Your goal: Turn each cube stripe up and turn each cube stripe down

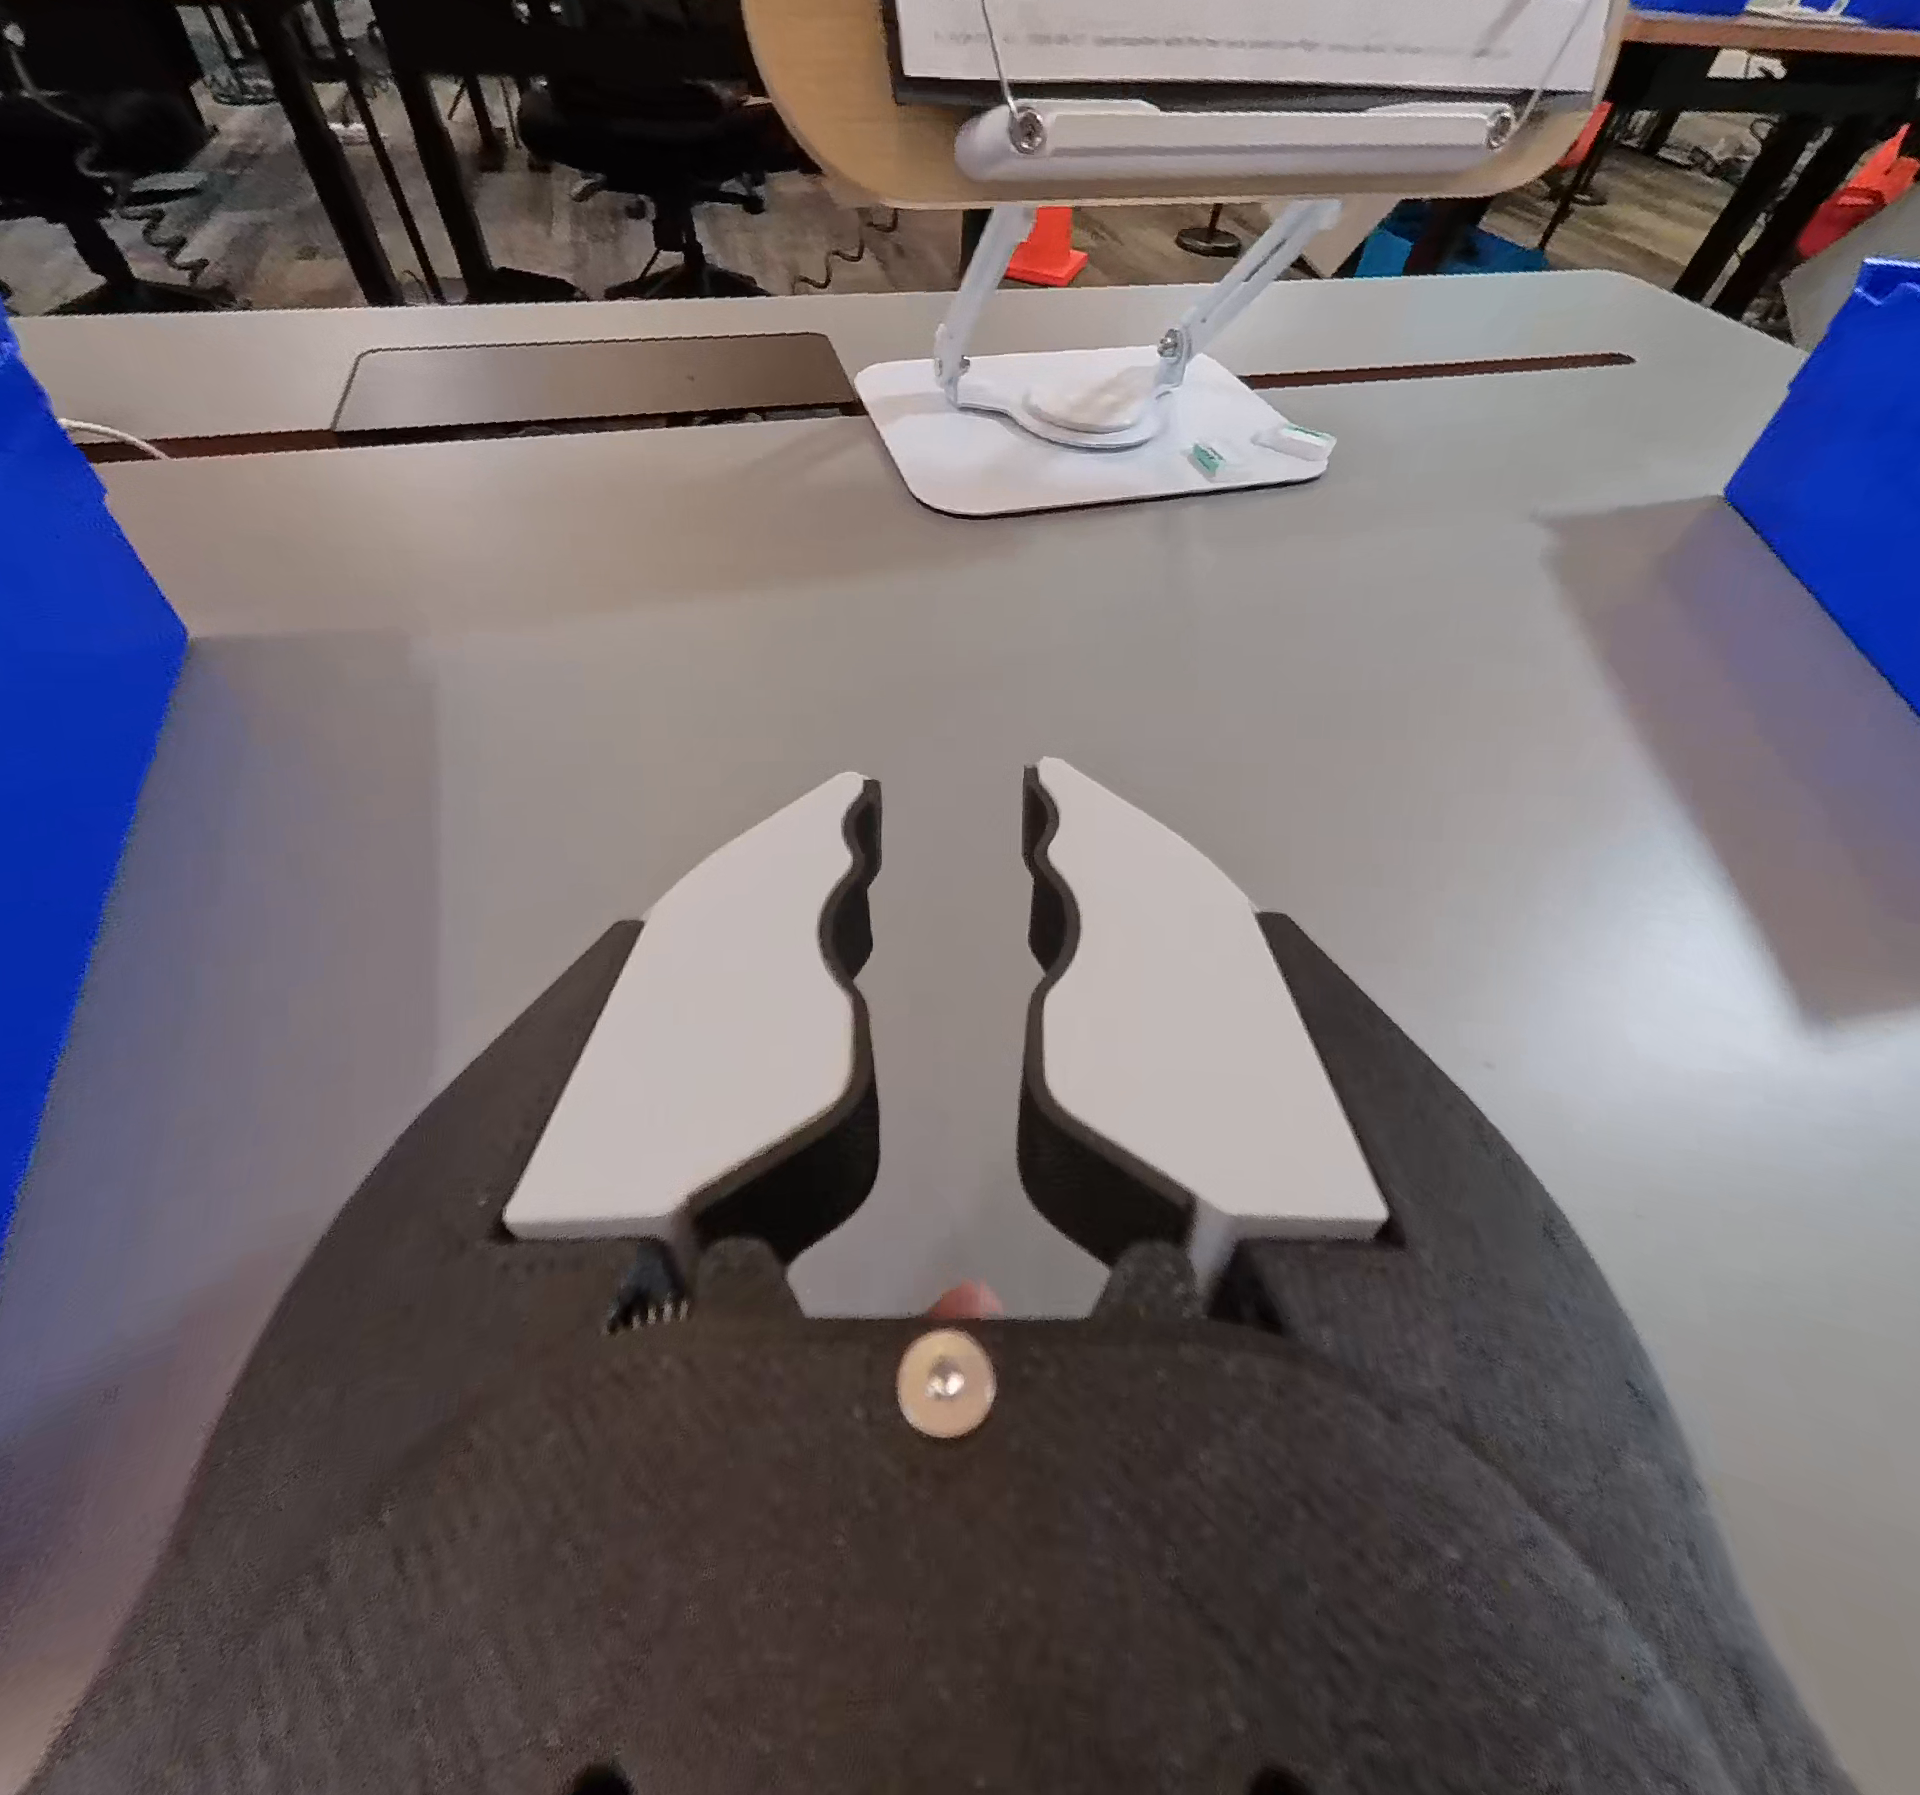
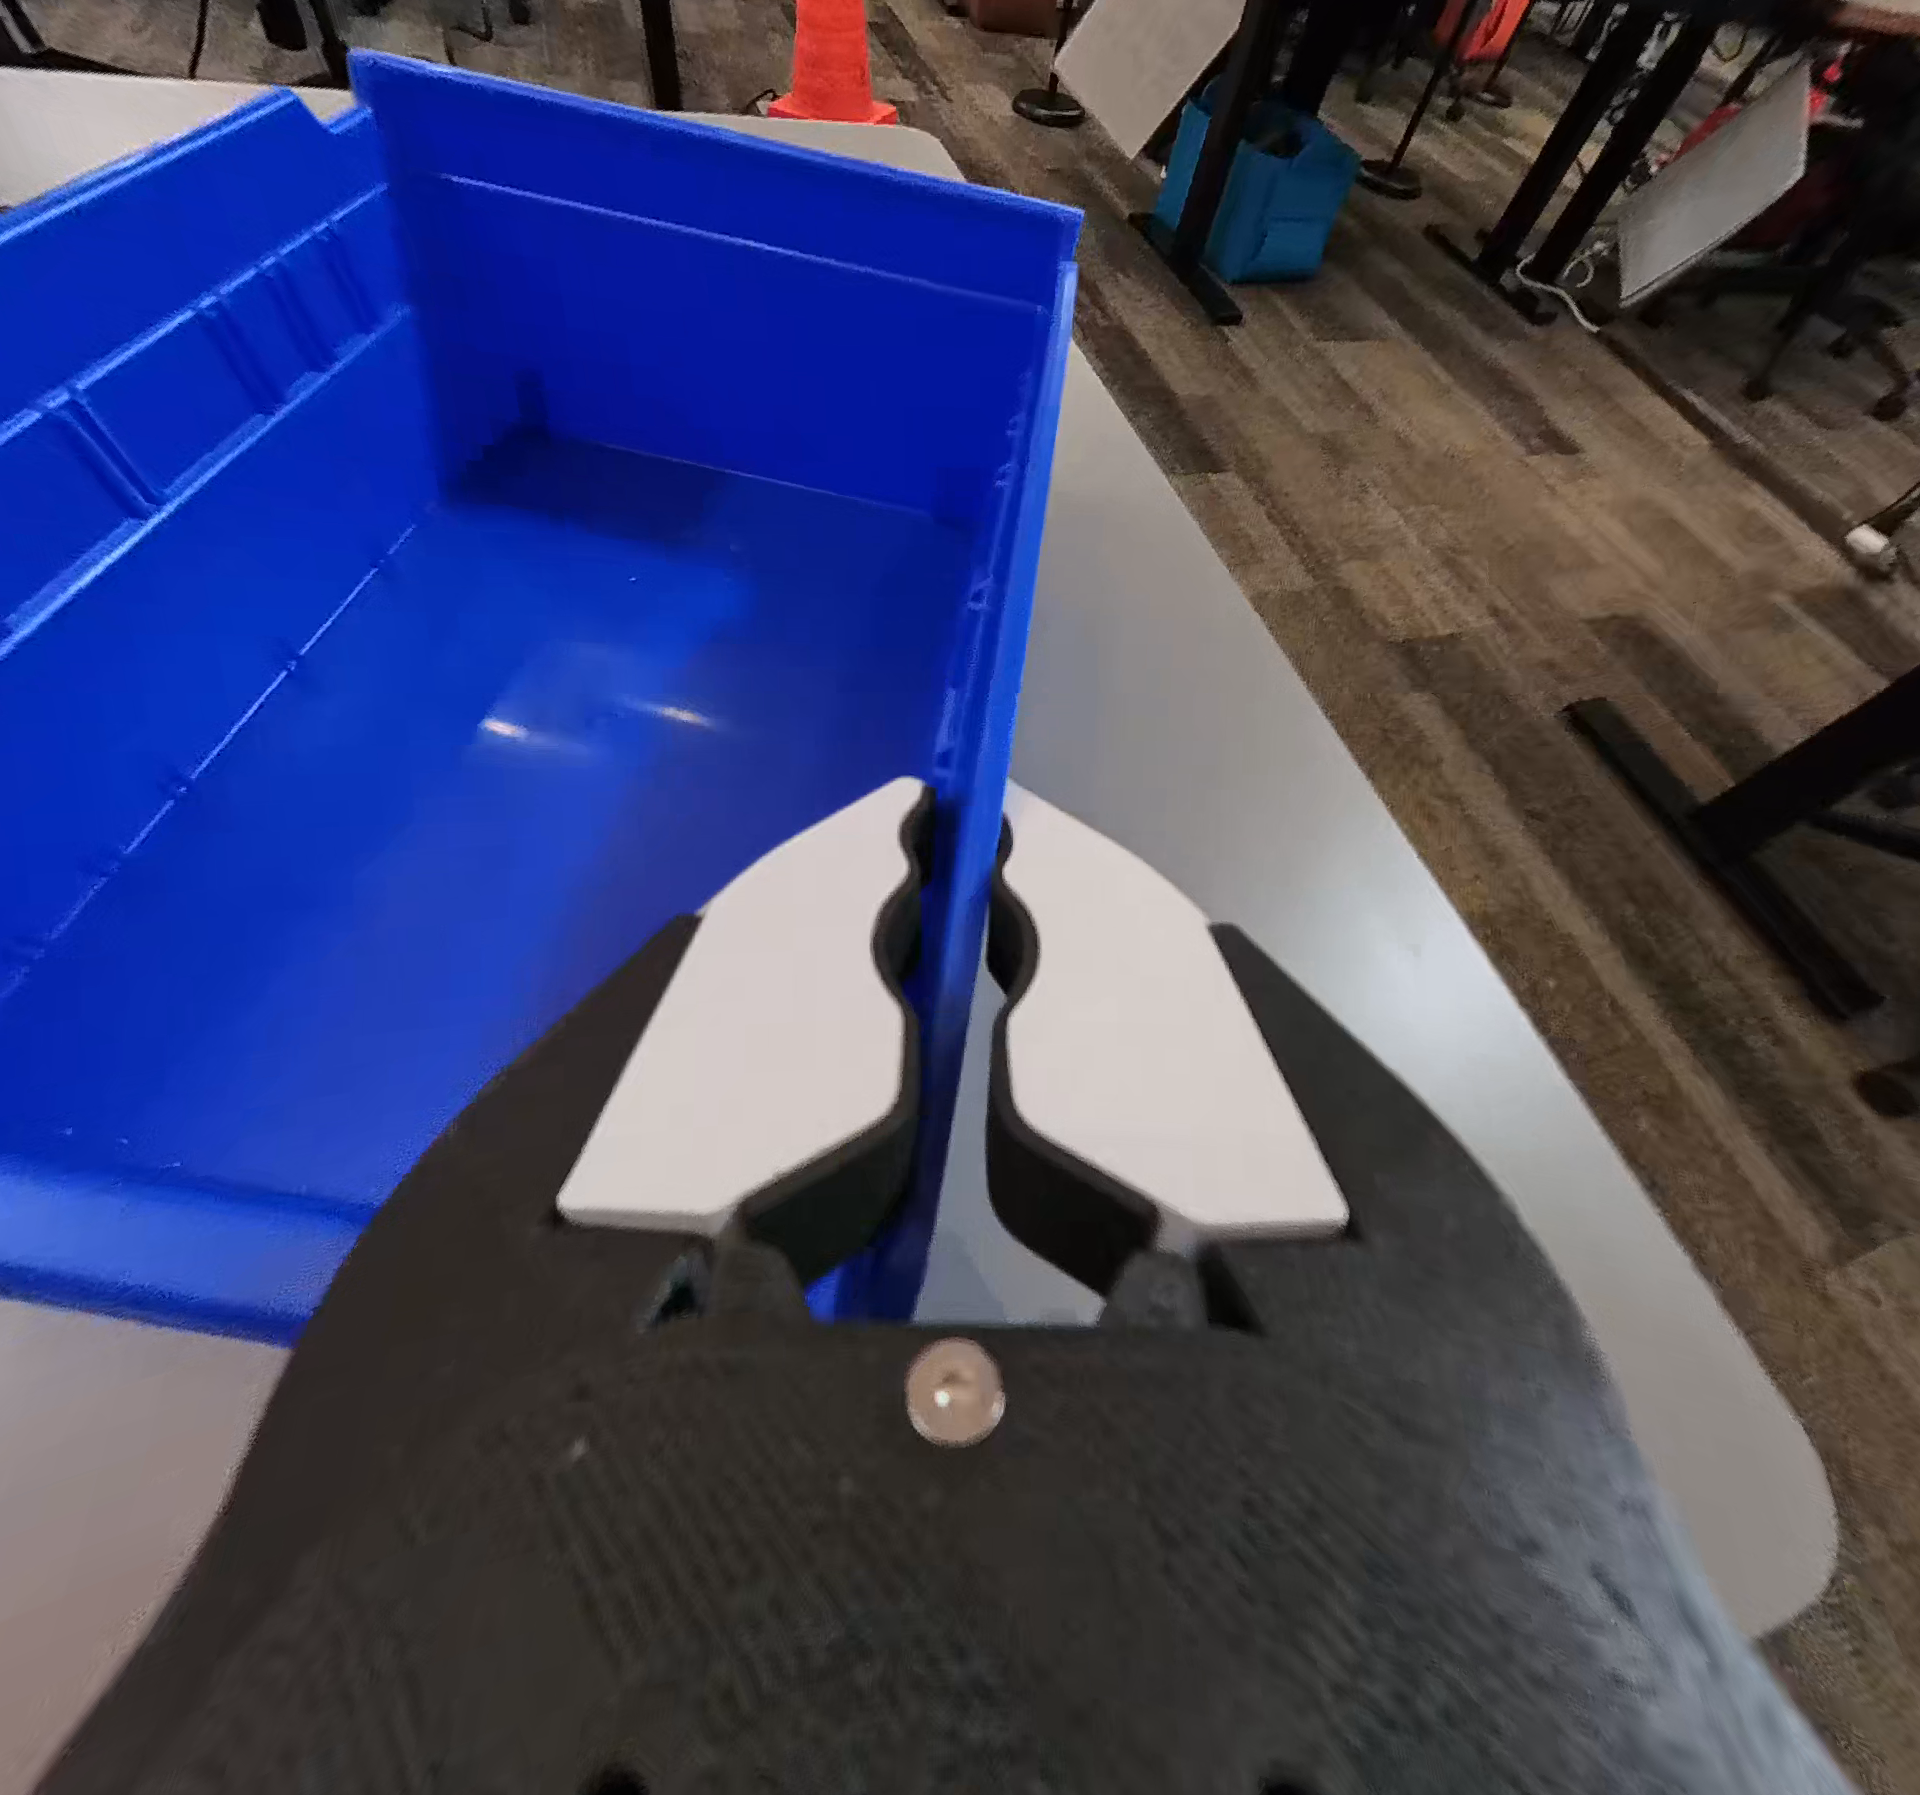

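No cube shows in either view. My left gripper [image 1: 951,789] is open with a narrow gap and empty, held above the bare grey table [image 1: 1143,665]. My right gripper [image 2: 964,800] is shut on the right side wall of a blue bin [image 2: 727,322], one finger inside the bin and one outside. The part of the bin's floor that I can see holds nothing. The bin stands on the grey table near its right edge [image 2: 1351,914].
A white stand [image 1: 1091,426] carrying a wooden board with a printed sheet sits at the table's far middle. Blue bins flank the table at the left [image 1: 62,706] and the right [image 1: 1849,457]. Beyond the table are floor, desks, chairs and an orange cone [image 2: 831,10].
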### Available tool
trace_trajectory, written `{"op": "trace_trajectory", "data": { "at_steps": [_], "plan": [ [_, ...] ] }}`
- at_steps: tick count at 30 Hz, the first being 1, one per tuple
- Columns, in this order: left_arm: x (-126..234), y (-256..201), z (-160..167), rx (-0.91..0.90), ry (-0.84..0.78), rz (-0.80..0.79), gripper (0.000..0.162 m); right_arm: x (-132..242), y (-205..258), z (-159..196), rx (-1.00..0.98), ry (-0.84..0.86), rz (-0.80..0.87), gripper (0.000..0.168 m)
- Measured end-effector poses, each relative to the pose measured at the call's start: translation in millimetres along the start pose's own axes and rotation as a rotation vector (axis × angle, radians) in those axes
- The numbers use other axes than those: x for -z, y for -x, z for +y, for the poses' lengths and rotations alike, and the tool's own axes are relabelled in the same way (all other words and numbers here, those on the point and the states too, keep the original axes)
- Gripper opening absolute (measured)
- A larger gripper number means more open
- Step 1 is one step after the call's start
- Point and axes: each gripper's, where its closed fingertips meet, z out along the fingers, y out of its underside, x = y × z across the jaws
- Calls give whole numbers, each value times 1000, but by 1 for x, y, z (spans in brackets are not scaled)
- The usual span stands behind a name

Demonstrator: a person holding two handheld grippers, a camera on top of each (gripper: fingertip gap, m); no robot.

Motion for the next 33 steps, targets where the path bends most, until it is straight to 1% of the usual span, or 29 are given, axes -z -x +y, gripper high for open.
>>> {"op": "trace_trajectory", "data": {
  "at_steps": [4, 6, 8, 12, 17, 20, 22, 23, 24, 26, 30, 33],
  "plan": [
    [0, 8, -1, 27, -1, -22, 26, -8, -6, -4, -17, -22, -28, 8],
    [-1, 13, 0, 43, 4, -33, 25, -8, -11, -4, -74, -32, -13, 13],
    [0, 18, -1, 54, 4, -48, 23, -8, -16, -4, -87, -35, 9, 18],
    [0, 24, -2, 18, 1, -79, 22, -7, -20, -3, -91, -34, 23, 23],
    [0, 22, 0, -5, 12, -80, 22, -8, -33, -2, -154, -19, 84, 36],
    [0, 21, 0, -7, 13, -80, 22, -8, -41, 0, -190, -13, 110, 38],
    [0, 22, 0, -4, 10, -84, 22, -8, -46, -1, -219, -22, 122, 34],
    [1, 25, -2, -1, 1, -97, 19, -8, -49, -1, -230, -24, 127, 35],
    [2, 28, -6, 2, -20, -113, 13, -9, -50, -2, -240, -26, 129, 33],
    [7, 33, -16, 14, -69, -130, 13, -11, -52, -3, -253, -34, 132, 32],
    [27, 59, -45, 50, -175, -202, 20, 0, -62, -17, -280, -110, 150, 44],
    [52, 101, -71, 55, -231, -292, 29, 19, -70, -40, -341, -235, 155, 46]
  ]
}}
